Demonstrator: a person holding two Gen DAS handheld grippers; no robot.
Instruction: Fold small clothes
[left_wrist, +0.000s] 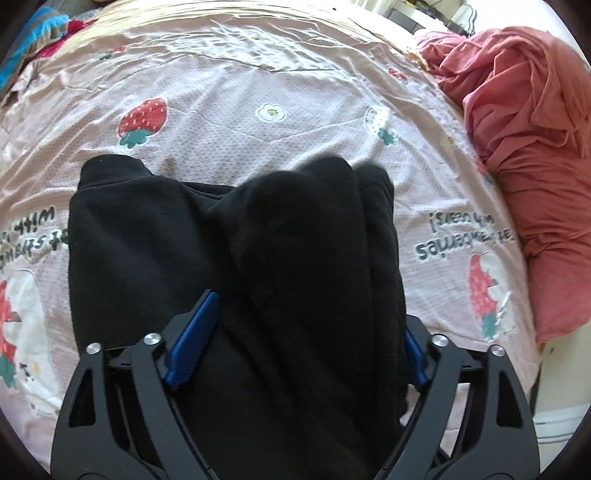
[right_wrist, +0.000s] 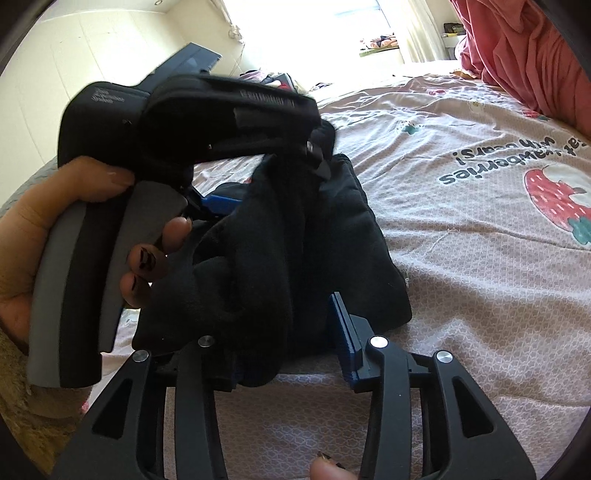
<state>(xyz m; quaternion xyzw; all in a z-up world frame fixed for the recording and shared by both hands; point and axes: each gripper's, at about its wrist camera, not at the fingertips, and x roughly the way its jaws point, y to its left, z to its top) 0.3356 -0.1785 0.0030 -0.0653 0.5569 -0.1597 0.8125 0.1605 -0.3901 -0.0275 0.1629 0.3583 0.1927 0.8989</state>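
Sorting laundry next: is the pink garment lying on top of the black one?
No, the pink garment lies bunched apart from the black garment.

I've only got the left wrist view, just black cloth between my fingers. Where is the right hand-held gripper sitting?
Observer: The right hand-held gripper straddles the near edge of the black garment, with a bunched fold between its fingers.
Operator: Is it clamped on that fold?
Observer: It looks not. Lower down, bedsheet shows between the fold and its blue pad.
Operator: And my left side, seen from there?
Observer: The left hand-held gripper hangs over the garment's far part, and the left hand is wrapped round its grey handle.
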